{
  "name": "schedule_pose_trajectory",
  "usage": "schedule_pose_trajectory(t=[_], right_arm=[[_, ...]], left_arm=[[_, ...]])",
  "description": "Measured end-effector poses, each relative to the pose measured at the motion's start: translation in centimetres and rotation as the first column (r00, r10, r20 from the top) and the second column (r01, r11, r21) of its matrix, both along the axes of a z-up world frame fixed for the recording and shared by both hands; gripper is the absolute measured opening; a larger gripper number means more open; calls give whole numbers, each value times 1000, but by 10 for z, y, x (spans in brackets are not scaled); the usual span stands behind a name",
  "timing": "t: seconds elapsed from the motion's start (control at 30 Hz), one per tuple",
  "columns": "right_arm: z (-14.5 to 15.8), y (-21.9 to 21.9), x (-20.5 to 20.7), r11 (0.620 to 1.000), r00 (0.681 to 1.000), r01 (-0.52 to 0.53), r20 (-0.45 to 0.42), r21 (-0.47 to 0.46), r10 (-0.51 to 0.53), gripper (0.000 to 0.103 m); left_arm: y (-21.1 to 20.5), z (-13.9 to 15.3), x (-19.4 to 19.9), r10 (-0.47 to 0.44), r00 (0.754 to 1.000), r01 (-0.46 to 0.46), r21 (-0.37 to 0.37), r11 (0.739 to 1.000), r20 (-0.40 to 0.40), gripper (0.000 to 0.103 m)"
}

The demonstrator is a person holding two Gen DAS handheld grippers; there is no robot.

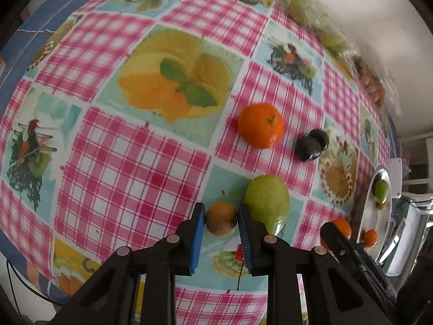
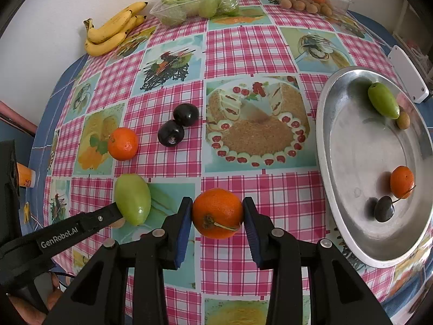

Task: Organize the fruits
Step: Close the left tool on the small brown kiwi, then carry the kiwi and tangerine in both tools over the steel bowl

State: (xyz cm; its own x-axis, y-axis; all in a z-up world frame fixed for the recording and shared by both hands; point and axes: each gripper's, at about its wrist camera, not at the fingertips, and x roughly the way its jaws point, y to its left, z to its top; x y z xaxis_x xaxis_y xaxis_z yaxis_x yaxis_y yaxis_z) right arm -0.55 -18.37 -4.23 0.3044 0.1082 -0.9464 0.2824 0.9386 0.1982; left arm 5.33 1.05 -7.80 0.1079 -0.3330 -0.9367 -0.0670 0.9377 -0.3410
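Between the left tool's [image 1: 220,223] closed pads sits a brown fruit [image 1: 221,218]; right tool [image 2: 217,214] grips an orange [image 2: 217,213].

Bare cloth [image 2: 243,46] before tray [image 2: 324,146]

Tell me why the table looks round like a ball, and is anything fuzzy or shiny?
Both wrist views use fisheye lenses, so the checked tablecloth bulges like a ball. In the left wrist view the edges smear: the bag of green fruit looks fuzzy, while the kiwi in the jaws stays sharp. In the right wrist view soft daylight glares off the metal tray, and the bananas look clear.
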Motion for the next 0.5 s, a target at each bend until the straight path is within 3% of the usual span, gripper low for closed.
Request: schedule_pose_trajectory(t=[0.5], right_arm=[[20,-19,-6,999,996,47,81,18,-48,39]], left_arm=[[-8,44,10,1,990,3,-24,1000,141,26]])
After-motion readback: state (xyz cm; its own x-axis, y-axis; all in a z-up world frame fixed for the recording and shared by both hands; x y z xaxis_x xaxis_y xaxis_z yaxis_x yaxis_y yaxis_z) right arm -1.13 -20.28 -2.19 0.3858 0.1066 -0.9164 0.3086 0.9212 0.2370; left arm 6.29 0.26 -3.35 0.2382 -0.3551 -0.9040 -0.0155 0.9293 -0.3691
